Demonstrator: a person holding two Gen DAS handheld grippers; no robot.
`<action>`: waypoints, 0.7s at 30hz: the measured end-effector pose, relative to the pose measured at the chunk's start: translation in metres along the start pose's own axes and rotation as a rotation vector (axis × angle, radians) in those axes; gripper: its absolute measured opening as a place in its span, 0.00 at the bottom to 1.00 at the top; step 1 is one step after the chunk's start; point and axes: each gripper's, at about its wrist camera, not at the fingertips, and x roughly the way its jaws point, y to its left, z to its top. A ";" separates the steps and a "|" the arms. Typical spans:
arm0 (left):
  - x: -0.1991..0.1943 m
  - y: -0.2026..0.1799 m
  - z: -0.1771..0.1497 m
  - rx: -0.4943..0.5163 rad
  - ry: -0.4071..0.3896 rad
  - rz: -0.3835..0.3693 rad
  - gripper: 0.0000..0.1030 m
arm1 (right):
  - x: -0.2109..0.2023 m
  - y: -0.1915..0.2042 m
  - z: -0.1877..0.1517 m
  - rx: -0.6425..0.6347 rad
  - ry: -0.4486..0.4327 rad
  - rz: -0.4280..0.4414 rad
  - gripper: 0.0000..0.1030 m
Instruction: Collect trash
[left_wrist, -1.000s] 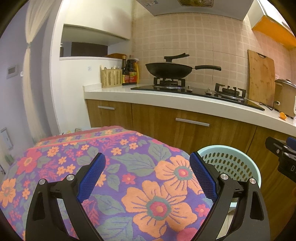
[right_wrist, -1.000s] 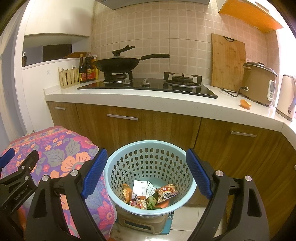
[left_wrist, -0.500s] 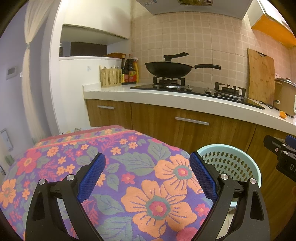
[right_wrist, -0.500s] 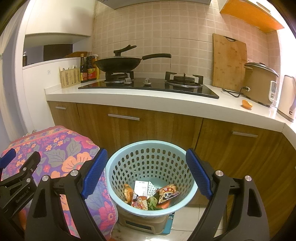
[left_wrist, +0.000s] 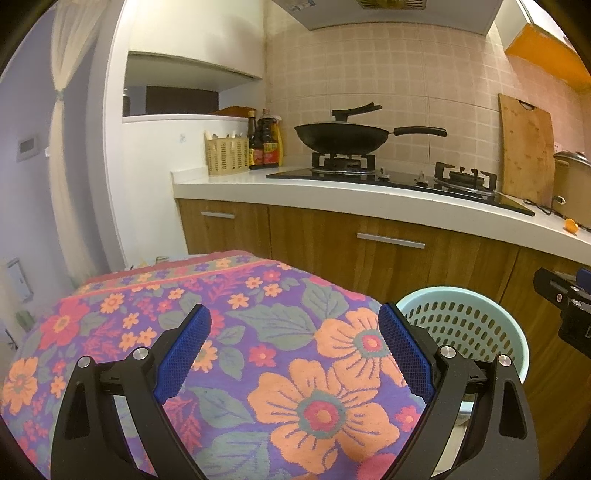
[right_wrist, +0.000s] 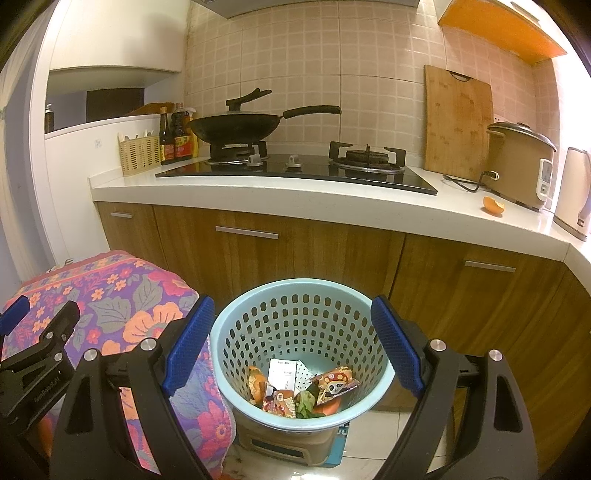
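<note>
1. Your left gripper (left_wrist: 293, 350) is spread wide and holds nothing; it hangs above the flowered cloth (left_wrist: 229, 354).
2. Your right gripper (right_wrist: 291, 345) is also released and empty, above the light blue basket (right_wrist: 236, 325).
3. The trash (right_wrist: 301, 387) lies at the bottom of the basket: snack wrappers, one with a panda face, a white paper slip, orange peel. The print on them is too small to read.
4. One more piece of orange peel (right_wrist: 493, 205) lies on the counter (right_wrist: 332, 206), near the rice cooker (right_wrist: 521, 166).
5. The sauce bottles (right_wrist: 177, 138) carry red labels, not readable.
</note>
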 end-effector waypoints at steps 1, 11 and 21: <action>0.000 0.001 0.000 -0.001 0.002 0.001 0.87 | 0.000 0.000 0.000 0.000 0.000 -0.001 0.80; 0.003 -0.002 0.002 0.020 0.012 0.024 0.87 | 0.002 -0.002 -0.003 0.001 0.007 -0.002 0.80; 0.007 0.001 0.003 0.002 0.036 0.022 0.87 | 0.003 -0.003 -0.003 0.003 0.009 -0.005 0.80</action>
